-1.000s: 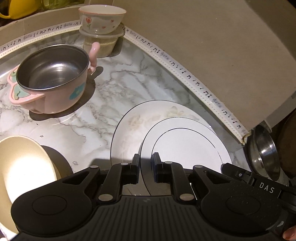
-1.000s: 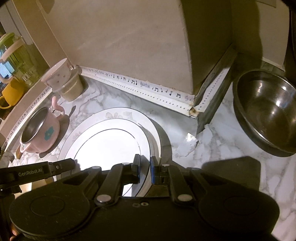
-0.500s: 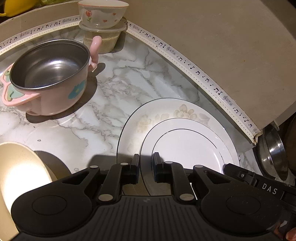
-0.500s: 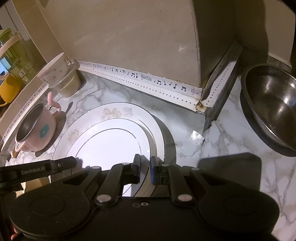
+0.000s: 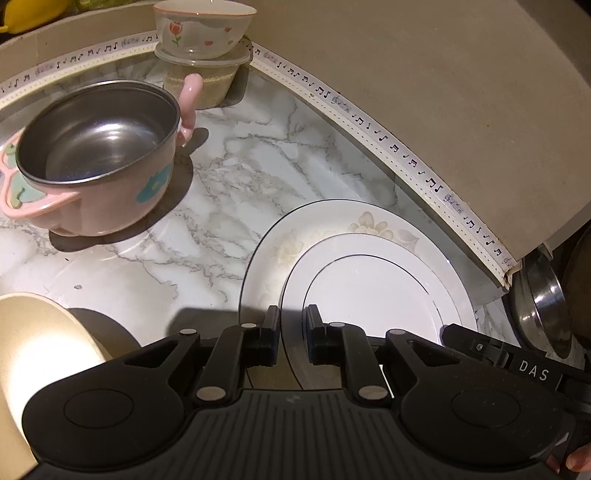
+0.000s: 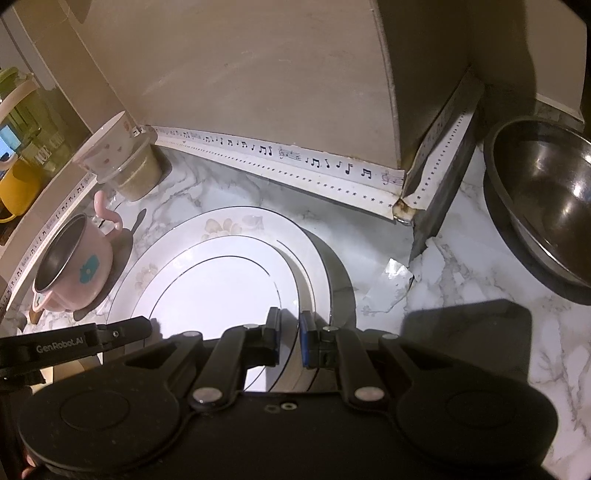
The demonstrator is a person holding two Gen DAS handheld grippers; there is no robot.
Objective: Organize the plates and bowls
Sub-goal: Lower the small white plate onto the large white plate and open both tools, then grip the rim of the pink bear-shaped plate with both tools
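**Two Grippers, One Small Plate**

Left gripper [image 5: 291, 334] clenched on the left rim of the small white plate [image 5: 373, 291], down at 6 o'clock in the left wrist view. Right gripper [image 6: 289, 338] clenched on the right rim of the same small white plate [image 6: 218, 291], also at 6 o'clock in the right wrist view. Thin plate edge pinched between the pads on both sides.

Small plate sitting over a big flowered plate [image 5: 325, 229], with pale flowers peeking out at 12 o'clock of the small one. Hard to tell if the two plates touch or if the small one hangs just above. Big flowered plate [image 6: 236, 225] resting on the marble surface [image 5: 229, 192].

Pink pot [image 5: 96, 162] with a shiny metal inside at 10 o'clock from the plates, well apart, standing upright on the surface. Little flowered bowl [image 5: 203, 27] at 11 o'clock near the wall, stacked on a clear tub [image 5: 201, 79]. Cream bowl [image 5: 33, 354] at 8 o'clock, at the edge of the left wrist view, partly cut off.

Big steel bowl [image 6: 543, 206] at 2 o'clock in the right wrist view, well apart from the plates, past a wall corner. White strip with music notes [image 6: 280, 155] along the bottom of the wall. Yellow mug [image 6: 14, 192] far off at 9 o'clock, behind the ledge.
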